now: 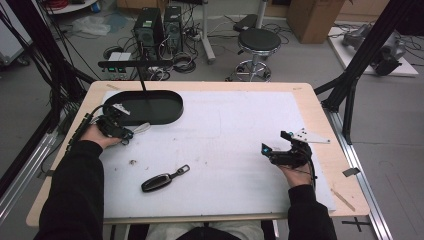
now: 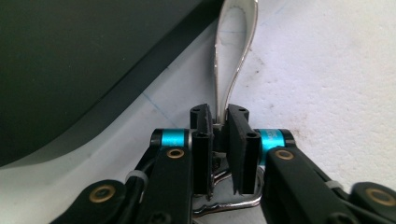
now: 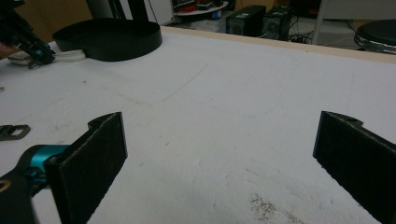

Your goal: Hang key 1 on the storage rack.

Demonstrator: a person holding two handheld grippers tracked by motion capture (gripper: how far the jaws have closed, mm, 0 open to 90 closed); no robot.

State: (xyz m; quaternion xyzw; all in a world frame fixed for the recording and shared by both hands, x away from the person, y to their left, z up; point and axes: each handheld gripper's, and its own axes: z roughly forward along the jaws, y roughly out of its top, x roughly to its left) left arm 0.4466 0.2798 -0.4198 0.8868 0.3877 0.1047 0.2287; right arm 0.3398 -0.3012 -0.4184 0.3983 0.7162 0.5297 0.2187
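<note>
The left gripper (image 1: 125,134) sits at the left side of the table (image 1: 320,115), just in front of the black oval tray (image 1: 150,102), and its jaws are clamped on a metal carabiner (image 1: 141,128). In the left gripper view the carabiner (image 2: 232,56) is a slim, shiny silver loop, narrow and long like a stretched teardrop, with a rounded far end and polished sides that catch the light. The loop runs straight out from between the two black pads, which press on its near end; a bent wire part of the same clip shows below the pads at the bottom edge. The loop lies over the white foam mat (image 2: 327,70), its far end just beside the curved rim of the tray (image 2: 70,70), though whether the two touch is unclear. In the right gripper view the left gripper (image 3: 32,51) shows far off at the upper left with the pale clip (image 3: 70,56) sticking out toward the tray (image 3: 112,37).

The right gripper (image 1: 275,146) rests at the right side of the mat, well apart from the carabiner, with its jaws wide apart and nothing between them; in its own view the two dark pads frame bare white mat (image 3: 224,116).

A black car key (image 1: 156,182) with a small metal tag lies on the mat near the front edge, between the two hands and nearer the left one.
</note>
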